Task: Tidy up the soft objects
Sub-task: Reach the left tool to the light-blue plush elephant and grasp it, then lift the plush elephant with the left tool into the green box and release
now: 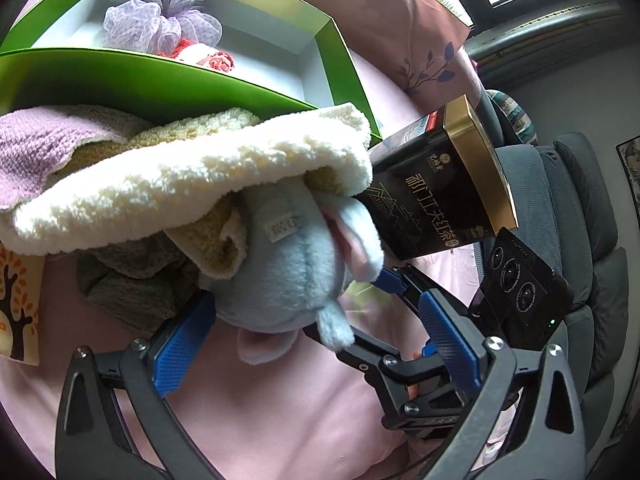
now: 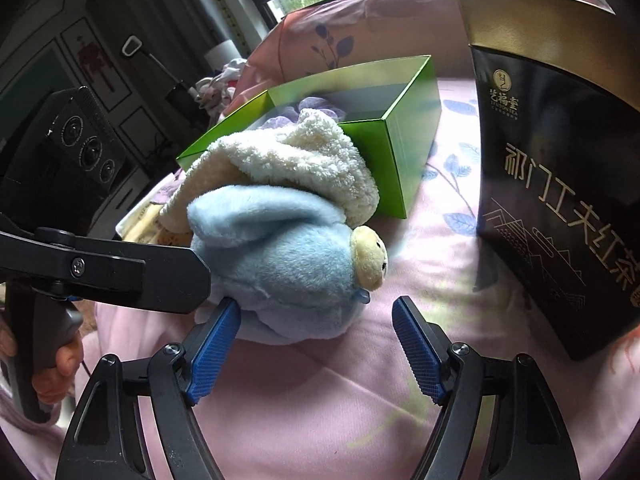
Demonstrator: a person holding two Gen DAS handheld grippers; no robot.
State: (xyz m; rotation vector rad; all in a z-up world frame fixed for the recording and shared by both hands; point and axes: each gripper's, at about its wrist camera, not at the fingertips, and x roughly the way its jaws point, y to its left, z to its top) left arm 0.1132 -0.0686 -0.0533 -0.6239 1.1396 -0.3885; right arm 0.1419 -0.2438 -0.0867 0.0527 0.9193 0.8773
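Note:
A light blue plush toy (image 1: 280,276) lies on the pink bedsheet, partly under a cream fleece cloth (image 1: 192,184). It also shows in the right wrist view (image 2: 280,264), with the cream cloth (image 2: 288,164) draped over its back. My left gripper (image 1: 316,328) is open, its jaws either side of the toy's lower end. My right gripper (image 2: 316,332) is open, its left finger pad (image 2: 216,348) touching the toy's base. A green box (image 1: 224,80) behind holds a purple mesh pouf (image 1: 160,20) and a red and white item (image 1: 200,56).
A black and gold tea box (image 1: 440,184) stands right of the toy, large in the right wrist view (image 2: 560,184). A purple towel (image 1: 40,148), tan cloth and grey cloth (image 1: 132,280) lie left. A pink pillow (image 2: 360,32) sits behind the green box (image 2: 384,136).

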